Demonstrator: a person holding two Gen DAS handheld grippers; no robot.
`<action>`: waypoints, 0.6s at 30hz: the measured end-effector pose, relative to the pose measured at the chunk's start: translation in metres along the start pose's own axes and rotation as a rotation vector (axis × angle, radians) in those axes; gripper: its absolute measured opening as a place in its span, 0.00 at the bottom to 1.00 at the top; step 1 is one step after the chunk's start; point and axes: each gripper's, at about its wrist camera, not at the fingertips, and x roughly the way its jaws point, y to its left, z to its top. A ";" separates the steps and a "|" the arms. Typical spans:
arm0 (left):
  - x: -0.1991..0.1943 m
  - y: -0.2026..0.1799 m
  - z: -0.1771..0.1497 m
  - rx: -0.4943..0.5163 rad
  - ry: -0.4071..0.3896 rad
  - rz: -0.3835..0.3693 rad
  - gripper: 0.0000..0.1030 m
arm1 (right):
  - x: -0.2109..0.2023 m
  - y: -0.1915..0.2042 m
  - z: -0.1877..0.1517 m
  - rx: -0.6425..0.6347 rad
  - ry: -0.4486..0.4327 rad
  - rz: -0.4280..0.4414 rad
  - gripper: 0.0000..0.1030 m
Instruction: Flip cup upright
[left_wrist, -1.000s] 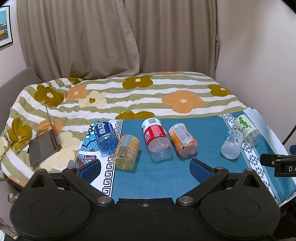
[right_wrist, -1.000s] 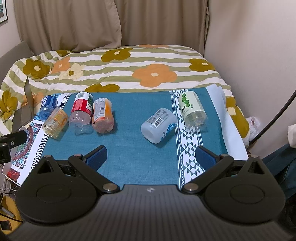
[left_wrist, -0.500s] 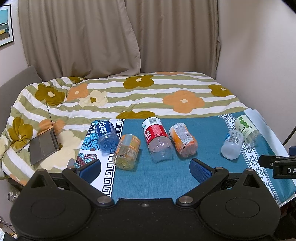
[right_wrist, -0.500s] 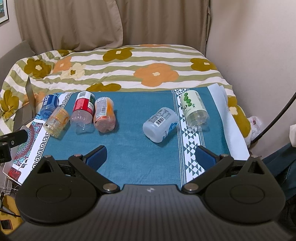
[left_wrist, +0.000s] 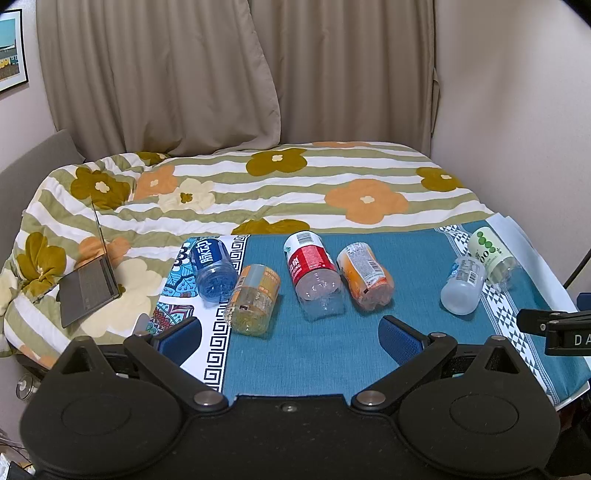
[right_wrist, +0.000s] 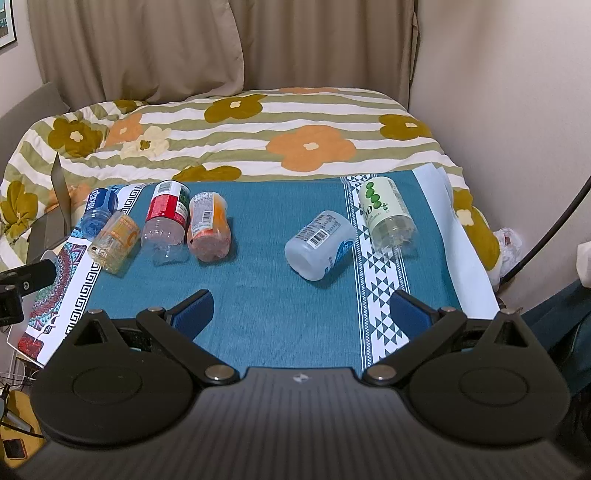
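**Six cut-bottle cups lie on their sides; none is stood up yet.**

On the teal woven cloth (right_wrist: 266, 295) covering the desk, nothing is yet grasped: the left gripper (left_wrist: 290, 334) and the right gripper (right_wrist: 301, 308) are both held with fingers spread wide and empty, short of the cups. Nearest the right gripper, the clear cup with a barcode label (right_wrist: 319, 245) is seen on its side, with the pale green-dotted cup (right_wrist: 386, 216) just beside it. The red-labelled cup (left_wrist: 314, 271), orange cup (left_wrist: 365, 275), amber cup (left_wrist: 253, 299) and blue cup (left_wrist: 214, 269) lie farther left. All flipping is judged left to do. Against the earlier frames, only a slight shift of both views is noted; no cup is moved.
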 end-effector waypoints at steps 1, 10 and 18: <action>0.000 0.000 0.000 0.000 0.000 0.000 1.00 | 0.000 0.000 0.000 0.000 0.001 0.001 1.00; -0.002 -0.001 -0.003 0.000 -0.004 -0.001 1.00 | 0.000 -0.001 0.001 -0.002 0.001 0.002 1.00; -0.002 -0.001 -0.003 0.001 -0.003 0.000 1.00 | -0.001 -0.001 0.000 0.003 0.001 0.003 1.00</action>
